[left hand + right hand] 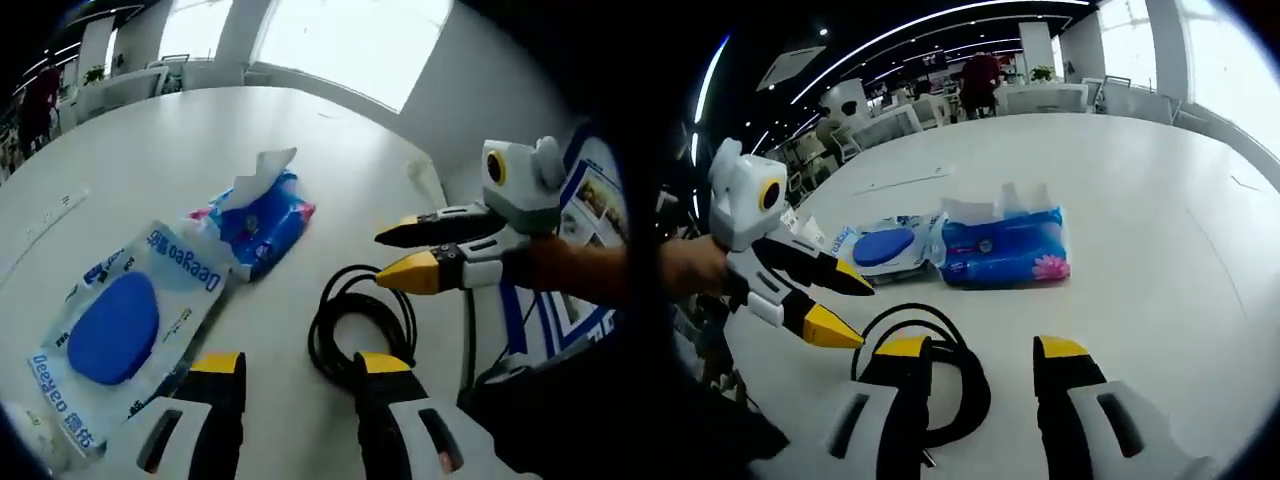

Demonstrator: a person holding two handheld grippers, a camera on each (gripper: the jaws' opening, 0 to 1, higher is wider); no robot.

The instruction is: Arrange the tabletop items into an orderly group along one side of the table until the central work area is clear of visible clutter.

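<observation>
A black coiled cable (362, 322) lies on the white table (150, 150), just ahead of my left gripper (300, 368), which is open; its right jaw overlaps the coil's near edge. A white wipes pack with a blue oval lid (120, 320) lies to the left, touching a blue tissue pack (262, 215) with a tissue sticking up. My right gripper (392, 256) reaches in from the right, open, above the coil. In the right gripper view the right gripper (982, 350) is open over the cable (902, 315), with the left gripper (858, 315) at its left, and the wipes pack (885, 247) and tissue pack (1005, 250) beyond.
The table (1140, 200) stretches far ahead as bare white surface. A thin strip (905, 182) lies farther out on it. Printed blue-and-white sheets (600, 200) sit past the table edge on the right. Other tables, chairs and a person in red (980, 75) are in the background.
</observation>
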